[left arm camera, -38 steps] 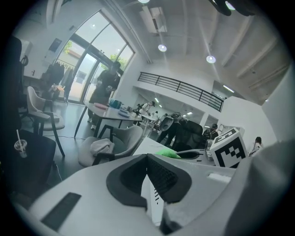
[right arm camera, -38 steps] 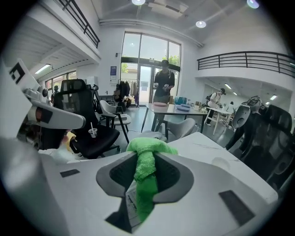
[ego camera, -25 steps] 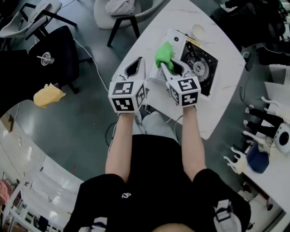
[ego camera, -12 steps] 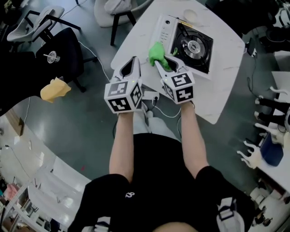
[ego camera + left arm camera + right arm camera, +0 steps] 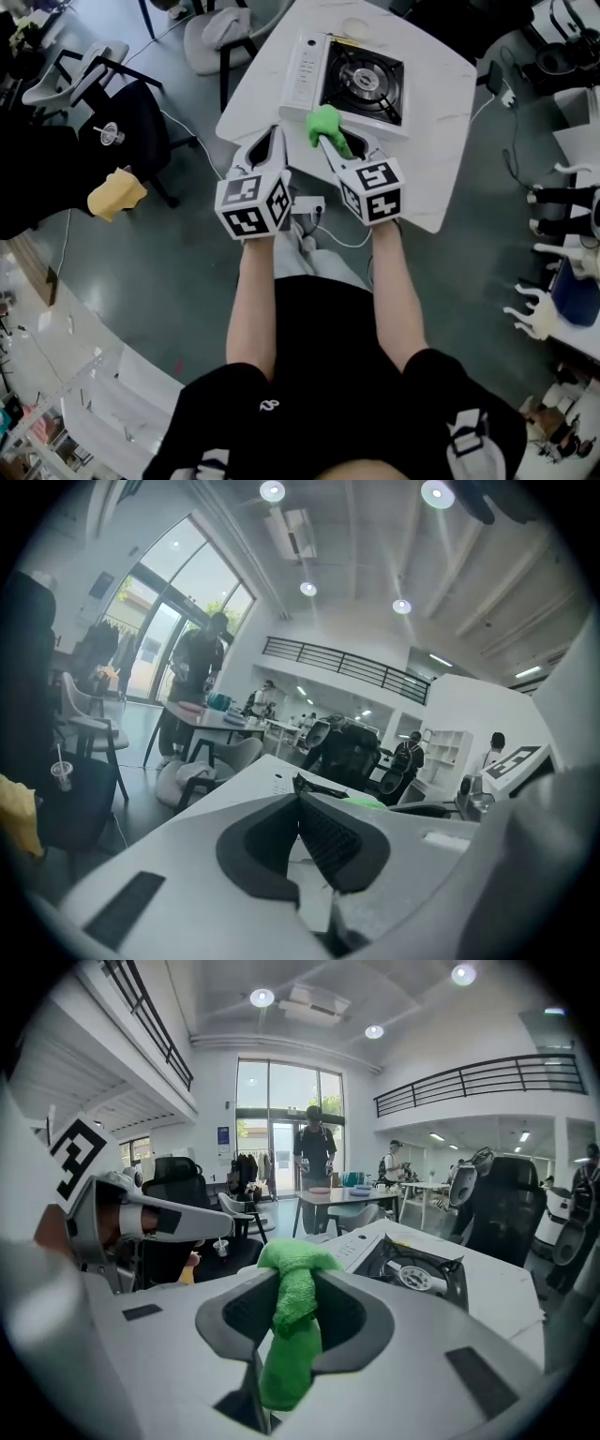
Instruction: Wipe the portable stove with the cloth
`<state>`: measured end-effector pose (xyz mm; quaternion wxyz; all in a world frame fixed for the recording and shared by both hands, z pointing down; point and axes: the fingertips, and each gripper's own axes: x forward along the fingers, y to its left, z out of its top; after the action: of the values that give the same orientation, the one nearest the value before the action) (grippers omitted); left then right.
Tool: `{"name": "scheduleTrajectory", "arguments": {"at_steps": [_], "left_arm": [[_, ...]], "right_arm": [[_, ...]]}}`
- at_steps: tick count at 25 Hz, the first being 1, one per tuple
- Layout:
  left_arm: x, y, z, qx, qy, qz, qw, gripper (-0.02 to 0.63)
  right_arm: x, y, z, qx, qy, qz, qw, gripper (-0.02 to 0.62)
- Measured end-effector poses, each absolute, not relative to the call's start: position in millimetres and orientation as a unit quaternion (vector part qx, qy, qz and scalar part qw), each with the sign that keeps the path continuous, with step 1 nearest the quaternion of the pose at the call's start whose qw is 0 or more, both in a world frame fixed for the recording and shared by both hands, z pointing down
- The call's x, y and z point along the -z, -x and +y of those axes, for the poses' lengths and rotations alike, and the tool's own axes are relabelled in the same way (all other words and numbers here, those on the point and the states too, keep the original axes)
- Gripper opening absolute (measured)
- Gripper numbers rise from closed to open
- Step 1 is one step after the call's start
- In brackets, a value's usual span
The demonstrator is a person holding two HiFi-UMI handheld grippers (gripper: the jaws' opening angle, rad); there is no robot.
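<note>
The portable stove (image 5: 349, 80) sits on the white table (image 5: 431, 141), white control panel to its left and black burner in the middle; it also shows in the right gripper view as the stove (image 5: 412, 1269). My right gripper (image 5: 330, 141) is shut on a bunched green cloth (image 5: 325, 125), held just short of the stove's near edge. In the right gripper view the cloth (image 5: 292, 1321) hangs pinched between the jaws of the right gripper (image 5: 295, 1316). My left gripper (image 5: 273, 143) hovers at the table's near left edge, jaws closed on nothing. In its own view the left gripper (image 5: 300, 832) is empty.
A small round white thing (image 5: 355, 27) lies on the table beyond the stove. Chairs (image 5: 216, 26) and a black chair (image 5: 112, 131) stand left of the table, with a yellow cloth (image 5: 116, 193) on the floor. A cable (image 5: 319, 220) hangs below the table's near edge.
Both grippers have drawn back toward me, away from the stove. The green cloth, earlier over the stove's control panel, now hangs in front of the stove's near edge.
</note>
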<state>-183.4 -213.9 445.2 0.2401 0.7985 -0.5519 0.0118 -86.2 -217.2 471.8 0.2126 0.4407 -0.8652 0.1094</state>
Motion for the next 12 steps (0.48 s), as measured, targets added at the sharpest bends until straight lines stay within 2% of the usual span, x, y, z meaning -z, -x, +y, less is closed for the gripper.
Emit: {"name": "scheduleTrajectory", "arguments": {"at_steps": [12], "left_arm": [[-414, 156, -177, -0.017, -0.819, -0.533, 0.21, -0.002]], "right_arm": [[-428, 35, -182, -0.097, -0.486, -0.854, 0.159, 0.088]]}}
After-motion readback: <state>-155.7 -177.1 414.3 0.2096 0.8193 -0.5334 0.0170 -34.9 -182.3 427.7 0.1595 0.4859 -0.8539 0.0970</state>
